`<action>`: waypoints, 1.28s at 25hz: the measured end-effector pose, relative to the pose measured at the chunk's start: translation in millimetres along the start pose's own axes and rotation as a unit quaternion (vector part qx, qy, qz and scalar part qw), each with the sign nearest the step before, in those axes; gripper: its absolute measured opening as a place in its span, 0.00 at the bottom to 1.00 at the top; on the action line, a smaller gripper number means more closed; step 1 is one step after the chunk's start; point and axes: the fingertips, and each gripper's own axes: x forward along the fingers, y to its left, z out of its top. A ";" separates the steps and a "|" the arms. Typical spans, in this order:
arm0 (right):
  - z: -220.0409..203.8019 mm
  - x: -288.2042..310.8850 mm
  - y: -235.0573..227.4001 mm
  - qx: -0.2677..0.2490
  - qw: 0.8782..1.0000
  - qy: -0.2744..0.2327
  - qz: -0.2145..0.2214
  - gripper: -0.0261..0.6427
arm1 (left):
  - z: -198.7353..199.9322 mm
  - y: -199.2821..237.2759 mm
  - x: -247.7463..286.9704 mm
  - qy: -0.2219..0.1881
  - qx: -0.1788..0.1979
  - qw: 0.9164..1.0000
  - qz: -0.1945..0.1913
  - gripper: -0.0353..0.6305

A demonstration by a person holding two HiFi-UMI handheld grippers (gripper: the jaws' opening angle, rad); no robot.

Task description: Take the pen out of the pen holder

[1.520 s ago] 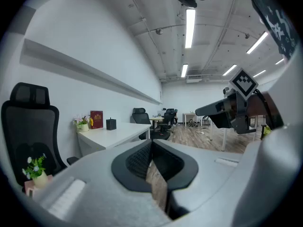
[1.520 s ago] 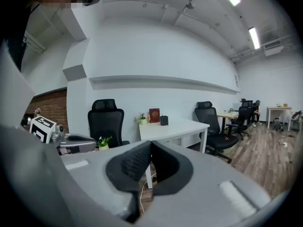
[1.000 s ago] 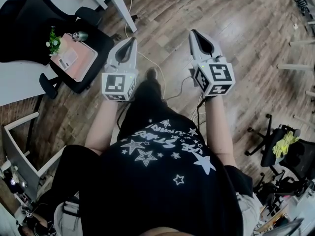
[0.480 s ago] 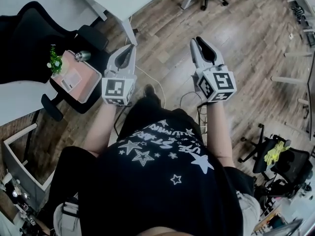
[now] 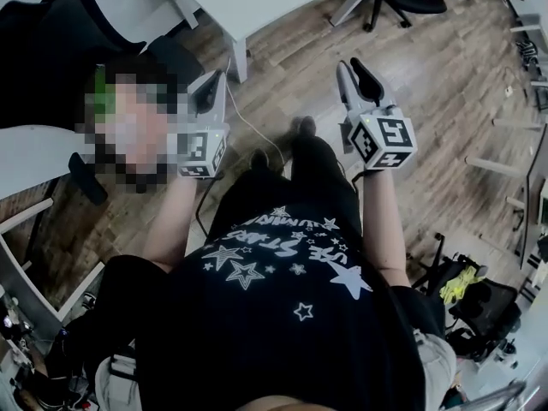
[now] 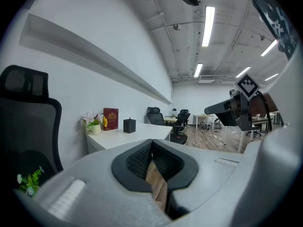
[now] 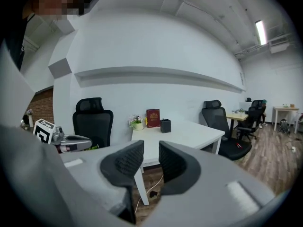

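Observation:
The black pen holder [image 7: 165, 126] stands far off on a white table [image 7: 189, 137], beside a red book [image 7: 152, 117] and a small flower pot [image 7: 137, 124]. It also shows as the dark pen holder [image 6: 129, 125] in the left gripper view. No pen can be made out at this distance. My right gripper [image 7: 151, 156] points at the table; its jaws are opening with nothing between them. My left gripper [image 6: 151, 144] has its fingertips together and holds nothing. In the head view the left gripper [image 5: 213, 82] and the right gripper [image 5: 352, 67] are held out side by side above the wooden floor.
A black office chair [image 7: 93, 119] stands left of the table, and another chair [image 7: 218, 126] at its right end. A cable [image 5: 248, 118] trails over the floor below the table edge [image 5: 257, 7]. More desks and chairs [image 6: 182, 122] fill the far room.
Both grippers have moved forward toward the white table, which now reaches further into the head view. The right gripper's jaws have gone from closed to apart.

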 end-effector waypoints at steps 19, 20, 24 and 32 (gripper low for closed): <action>29.4 225.2 -108.9 -0.006 0.993 -0.020 0.120 0.20 | 11.0 43.4 149.0 0.030 0.033 0.992 0.116 0.07; 30.3 242.7 -120.2 -0.006 0.991 -0.015 0.130 0.20 | 12.2 45.8 163.2 0.036 0.032 0.991 0.129 0.07; 40.4 306.7 -161.8 0.001 0.985 0.007 0.172 0.20 | 22.8 53.1 216.7 0.050 0.015 0.982 0.179 0.07; 72.5 403.4 -190.8 -0.021 0.968 0.015 0.248 0.20 | 55.6 53.7 288.0 0.052 0.029 0.970 0.236 0.07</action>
